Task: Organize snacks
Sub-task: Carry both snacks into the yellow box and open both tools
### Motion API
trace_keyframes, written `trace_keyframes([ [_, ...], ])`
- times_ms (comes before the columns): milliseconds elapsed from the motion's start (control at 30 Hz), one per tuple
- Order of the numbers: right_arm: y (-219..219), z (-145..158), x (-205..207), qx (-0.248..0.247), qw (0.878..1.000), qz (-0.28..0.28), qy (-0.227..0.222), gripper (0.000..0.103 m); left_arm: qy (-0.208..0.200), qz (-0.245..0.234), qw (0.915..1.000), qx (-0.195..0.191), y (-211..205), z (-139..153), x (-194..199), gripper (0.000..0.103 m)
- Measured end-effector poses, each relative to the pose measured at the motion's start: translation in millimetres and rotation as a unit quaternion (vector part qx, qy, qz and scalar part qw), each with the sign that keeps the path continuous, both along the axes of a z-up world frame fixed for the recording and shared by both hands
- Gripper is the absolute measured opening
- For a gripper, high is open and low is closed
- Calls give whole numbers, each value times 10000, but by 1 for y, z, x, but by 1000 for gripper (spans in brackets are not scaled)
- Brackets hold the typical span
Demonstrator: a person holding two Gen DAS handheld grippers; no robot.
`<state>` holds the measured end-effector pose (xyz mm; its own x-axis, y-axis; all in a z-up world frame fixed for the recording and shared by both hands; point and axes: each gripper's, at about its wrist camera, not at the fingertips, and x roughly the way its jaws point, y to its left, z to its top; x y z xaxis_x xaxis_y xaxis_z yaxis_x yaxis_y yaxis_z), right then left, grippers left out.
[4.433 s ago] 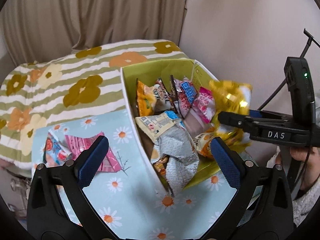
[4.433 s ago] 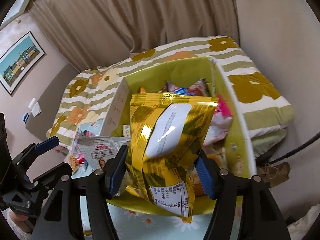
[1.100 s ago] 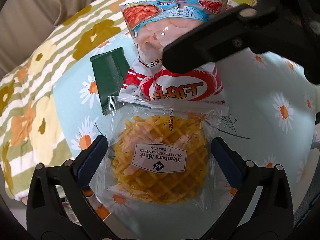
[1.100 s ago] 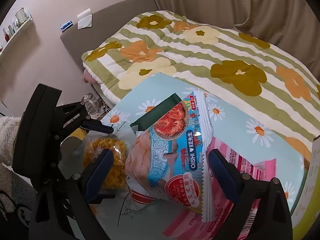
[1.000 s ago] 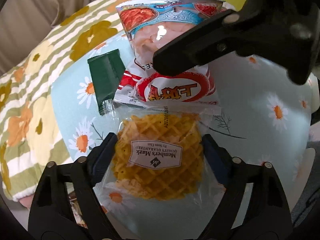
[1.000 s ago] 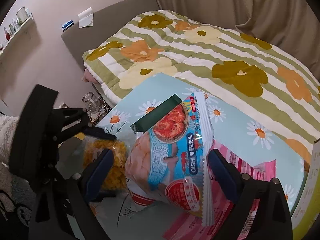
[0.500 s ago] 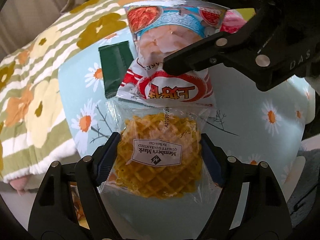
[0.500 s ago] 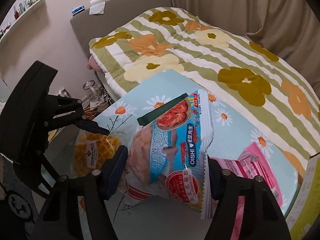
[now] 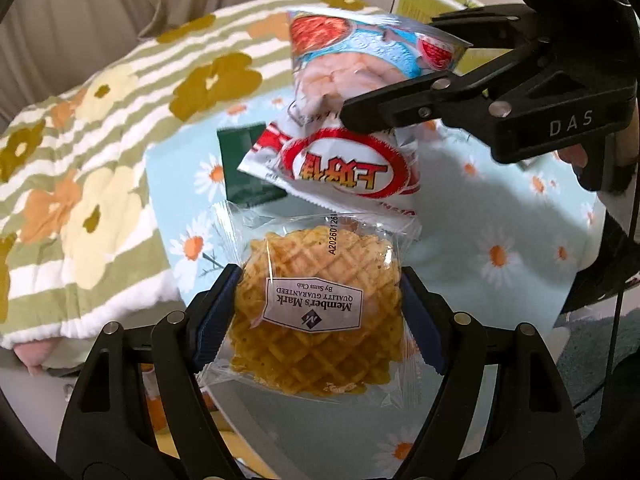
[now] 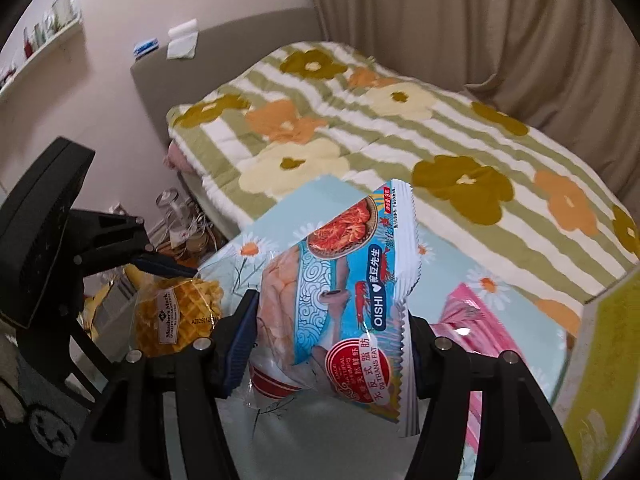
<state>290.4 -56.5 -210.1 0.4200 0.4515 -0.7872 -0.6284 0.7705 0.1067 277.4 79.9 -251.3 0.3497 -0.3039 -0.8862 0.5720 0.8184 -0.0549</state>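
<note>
My left gripper (image 9: 320, 312) is shut on a clear packet of golden waffle crisps (image 9: 316, 312) and holds it above the near edge of the daisy-print table (image 9: 500, 240). The packet also shows in the right wrist view (image 10: 172, 320). My right gripper (image 10: 332, 344) is shut on a blue Oishi prawn cracker bag (image 10: 344, 292), lifted off the table; it also shows in the left wrist view (image 9: 360, 64). A red-and-white snack bag (image 9: 340, 168) hangs beneath it, seemingly lifted with it.
A dark green packet (image 9: 244, 168) lies on the table. A pink packet (image 10: 480, 320) lies at the right. The green box's wall (image 10: 600, 380) stands at the far right. A floral bed quilt (image 10: 400, 128) lies behind the table. Clutter sits on the floor at the left.
Both grippers closed on their packets and lifted them off the table. The waffle packet and the Oishi bag now hang in the air.
</note>
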Motion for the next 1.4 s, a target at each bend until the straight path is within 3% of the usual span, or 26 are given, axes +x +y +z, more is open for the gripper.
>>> trace_keyframes([
  [333,-67,85,-21,451,9918,-1105,-448,57,-613,90,9978,-213,-30,81,14,75],
  [500,-126,115,-35,606,9822,-1664,-622,57,-889,154,9957,-188,-72,119,25,75],
  [767,-229,149,-51,701,9712,-2074,-941,57,-1151,193,9918,-516,-175,158,29,75],
  [867,-269,155,-54,608,9676,-2193,-1098,57,-1177,224,9908,-635,-216,162,33,75],
  [1067,-331,147,-46,645,9629,-2444,-947,57,-970,300,9909,-886,-288,152,49,75],
  [1400,-386,116,-31,862,9527,-2874,-476,57,-396,398,9946,-875,-352,118,100,75],
])
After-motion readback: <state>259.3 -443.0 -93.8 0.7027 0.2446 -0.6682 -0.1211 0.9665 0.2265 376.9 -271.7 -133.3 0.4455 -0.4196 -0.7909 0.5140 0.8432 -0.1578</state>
